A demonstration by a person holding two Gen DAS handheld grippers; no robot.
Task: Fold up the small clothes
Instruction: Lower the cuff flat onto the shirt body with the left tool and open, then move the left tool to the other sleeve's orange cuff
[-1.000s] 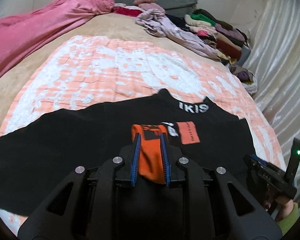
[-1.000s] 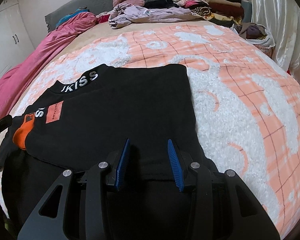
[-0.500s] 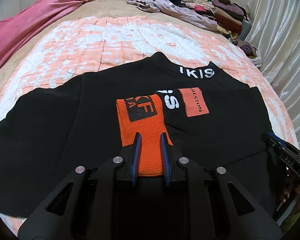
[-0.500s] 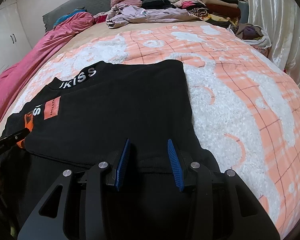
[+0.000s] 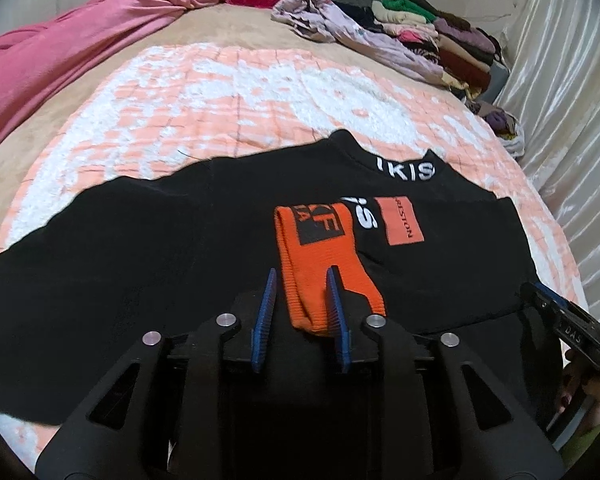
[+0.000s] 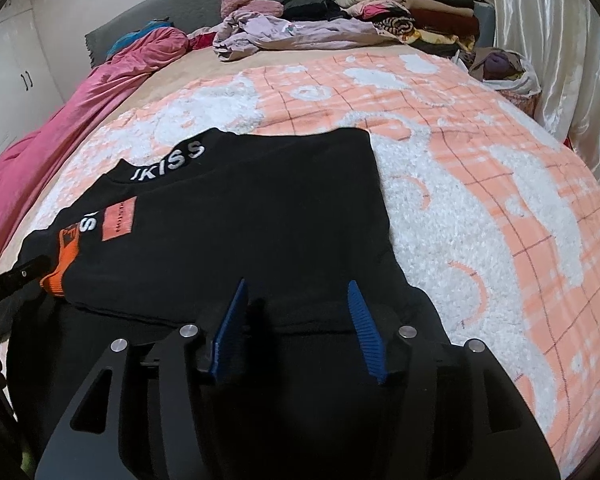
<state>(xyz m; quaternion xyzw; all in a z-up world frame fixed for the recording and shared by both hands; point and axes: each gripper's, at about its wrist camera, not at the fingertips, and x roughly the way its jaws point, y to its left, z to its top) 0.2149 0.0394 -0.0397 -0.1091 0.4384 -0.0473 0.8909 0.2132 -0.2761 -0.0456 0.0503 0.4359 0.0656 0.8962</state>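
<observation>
A black sweatshirt [image 5: 140, 248] with white collar lettering and an orange patch lies on the orange-and-white blanket [image 5: 228, 92]. Its sleeve is folded across the chest, ending in an orange cuff [image 5: 320, 256]. My left gripper [image 5: 300, 276] is open, its jaws apart, with the cuff lying loose between them. The sweatshirt also shows in the right wrist view [image 6: 260, 216], with the cuff [image 6: 62, 264] at far left. My right gripper [image 6: 296, 288] is open and empty over the garment's folded lower edge.
A pink cover [image 5: 72, 48] lies along the bed's left side. A lilac garment [image 5: 340, 20] and a stack of folded clothes [image 5: 440, 40] sit at the far end. A pale curtain [image 5: 572, 100] hangs on the right. A bag of clothes [image 6: 504, 68] stands by it.
My left gripper has opened and let go of the orange cuff, which now lies on the sweatshirt's chest. My right gripper has opened wider and stayed over the lower edge.
</observation>
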